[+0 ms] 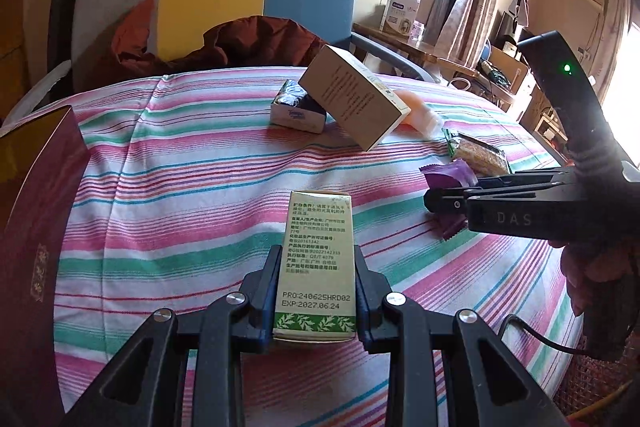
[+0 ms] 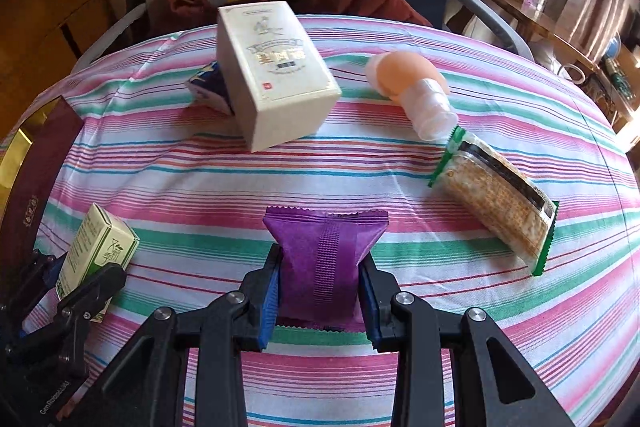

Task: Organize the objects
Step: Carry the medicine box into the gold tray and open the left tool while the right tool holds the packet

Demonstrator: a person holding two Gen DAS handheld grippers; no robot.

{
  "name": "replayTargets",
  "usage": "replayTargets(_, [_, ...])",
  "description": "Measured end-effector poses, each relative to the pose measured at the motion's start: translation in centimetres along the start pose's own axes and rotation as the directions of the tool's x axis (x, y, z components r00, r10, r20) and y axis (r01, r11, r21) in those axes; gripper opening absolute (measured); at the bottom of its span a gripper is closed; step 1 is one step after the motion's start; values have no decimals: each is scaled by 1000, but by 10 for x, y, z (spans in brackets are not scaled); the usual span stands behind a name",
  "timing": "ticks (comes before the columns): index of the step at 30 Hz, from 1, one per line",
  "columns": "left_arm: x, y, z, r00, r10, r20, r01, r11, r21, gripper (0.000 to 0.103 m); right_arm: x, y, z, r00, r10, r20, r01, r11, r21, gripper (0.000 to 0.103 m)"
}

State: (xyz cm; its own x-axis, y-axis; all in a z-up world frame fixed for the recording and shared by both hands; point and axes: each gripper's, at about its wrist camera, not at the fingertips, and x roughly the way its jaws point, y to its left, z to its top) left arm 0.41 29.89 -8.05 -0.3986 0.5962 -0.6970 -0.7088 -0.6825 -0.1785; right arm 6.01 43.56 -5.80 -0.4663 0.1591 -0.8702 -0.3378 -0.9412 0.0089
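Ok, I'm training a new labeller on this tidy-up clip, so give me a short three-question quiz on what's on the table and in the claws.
1. True or false: the left claw is shut on the green-and-cream carton.
2. What does the right claw grip? A) cracker pack B) purple sachet C) tissue pack
3. Fill in: the big cream box leans on the ____.

Key
1. True; its pads press both sides of the carton.
2. B, the purple sachet; the cracker pack lies on the striped cloth.
3. The tissue pack, which it overlaps, tilted.
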Motion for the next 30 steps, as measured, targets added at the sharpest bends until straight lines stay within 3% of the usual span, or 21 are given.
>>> replayTargets(5, [-16,6,-16,1000,10,8,-10,1000,-2,30,17,8,5,1000,7,24,-6,997,-72,35])
replayTargets(9, [-31,-1,-29,999,37,21,-38,997,69,30,15,15,2,999,24,33,-21,996,-91,35])
replayTargets(11, [-38,-3,-31,1000,16,23,-18,997,69,30,13,20,2,999,31,39,-27,995,-101,35])
replayTargets(18, [-69,14,-16,996,-7,93,9,1000,-20,30,15,31,-1,998,36,56,-27,989,-146,35])
replayTargets(22, [-86,34,-8,992,26,124,-16,997,-82,30,21,30,4,997,35,64,-24,986,-166,35])
replayTargets(30, [-102,93,0,990,85,112,-52,961,-272,30,25,33,6,996,54,69,-41,984,-174,35])
